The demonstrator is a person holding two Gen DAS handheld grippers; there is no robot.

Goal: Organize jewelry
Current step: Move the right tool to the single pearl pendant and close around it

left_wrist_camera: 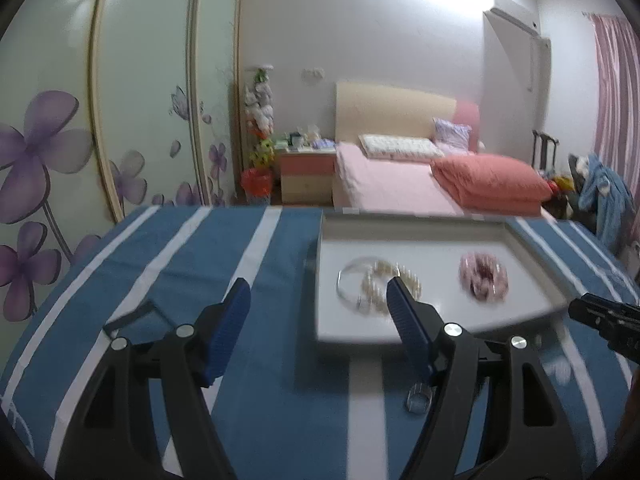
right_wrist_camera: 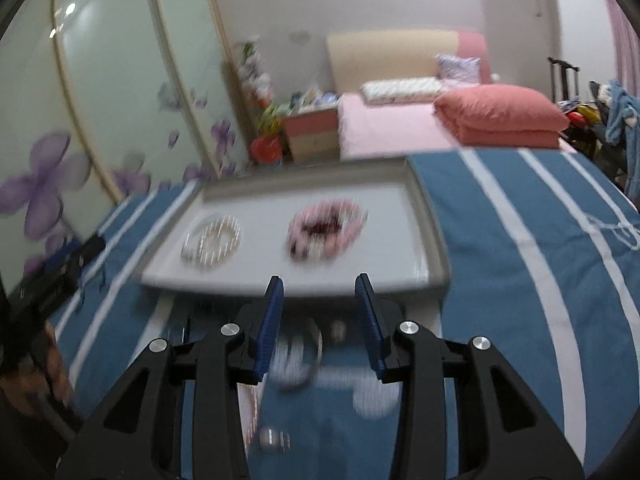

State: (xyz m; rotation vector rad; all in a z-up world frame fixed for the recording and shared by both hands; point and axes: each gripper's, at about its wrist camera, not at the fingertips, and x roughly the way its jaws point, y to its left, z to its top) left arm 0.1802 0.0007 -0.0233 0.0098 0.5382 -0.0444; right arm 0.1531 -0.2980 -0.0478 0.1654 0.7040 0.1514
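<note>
The work surface is a table under a blue cloth with white stripes (left_wrist_camera: 168, 280). A shallow white tray (left_wrist_camera: 400, 328) lies on the cloth.

Left wrist view: the left gripper (left_wrist_camera: 318, 300) has its jaws spread wide, with nothing between the blue pads (left_wrist_camera: 228, 332). The tray lies at 1 o'clock from the gripper. Inside the tray, a pearl bracelet (left_wrist_camera: 394, 284) rests together with a thin silver bangle (left_wrist_camera: 348, 284); the right-hand pad overlaps the pearls in the picture, and contact cannot be determined. A pink beaded bracelet (left_wrist_camera: 484, 280) lies at 3 o'clock from the pearls, well apart from them. A small silver ring (left_wrist_camera: 419, 398) lies on the cloth outside the tray, near its front rim, at 6 o'clock from the pearl bracelet. The right gripper (left_wrist_camera: 604, 320) enters at the 3 o'clock edge of the frame.

Right wrist view: the right gripper (right_wrist_camera: 319, 284) has its jaws partly apart and pinches nothing. The picture is blurred. The tray (right_wrist_camera: 432, 248) lies at 12 o'clock, just beyond the fingertips. Below the fingers, on the cloth, blurred pieces of jewelry (right_wrist_camera: 298, 356) lie outside the tray; their type cannot be determined. The left gripper (right_wrist_camera: 68, 264) shows at 9 o'clock.

A bed with pink bedding (left_wrist_camera: 384, 176) stands beyond the table.
</note>
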